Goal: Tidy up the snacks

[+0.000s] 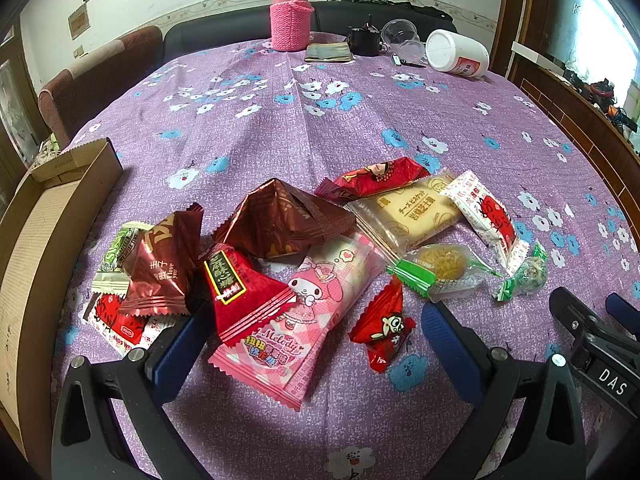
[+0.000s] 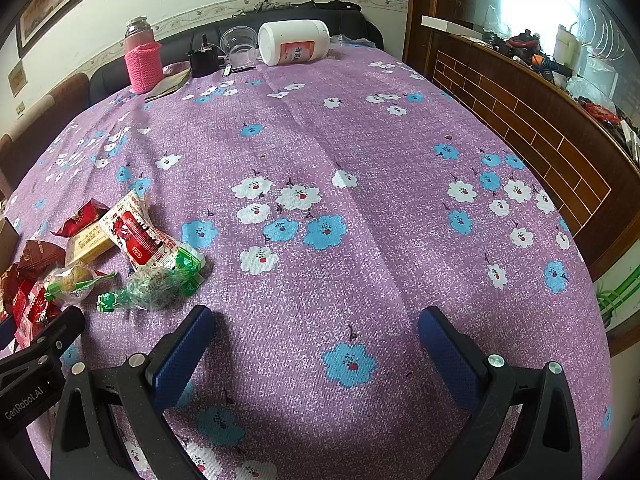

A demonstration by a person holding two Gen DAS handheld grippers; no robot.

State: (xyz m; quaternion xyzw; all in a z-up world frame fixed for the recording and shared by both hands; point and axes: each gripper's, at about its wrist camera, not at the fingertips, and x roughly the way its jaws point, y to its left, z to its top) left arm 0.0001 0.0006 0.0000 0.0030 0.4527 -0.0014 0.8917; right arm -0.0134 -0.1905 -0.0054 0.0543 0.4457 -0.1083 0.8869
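Observation:
Several wrapped snacks lie in a loose pile on the purple flowered tablecloth (image 1: 280, 128). Among them are a pink My Melody pack (image 1: 312, 300), a brown pyramid pack (image 1: 280, 220), a cracker pack (image 1: 416, 208), a small red candy (image 1: 384, 326) and a green-wrapped ball (image 1: 522, 274). My left gripper (image 1: 316, 344) is open and empty, low over the pink pack. My right gripper (image 2: 316, 344) is open and empty over bare cloth, right of the pile; the green-wrapped ball (image 2: 154, 282) lies just beyond its left finger. The right gripper also shows in the left wrist view (image 1: 592, 320).
An open cardboard box (image 1: 52, 216) stands at the table's left edge. At the far end are a pink-sleeved flask (image 1: 290, 12), a lying white jar (image 1: 456, 54), a clear cup (image 1: 402, 38), a black object (image 1: 364, 40) and a notebook (image 1: 328, 53). A wooden cabinet (image 2: 540, 128) runs along the right.

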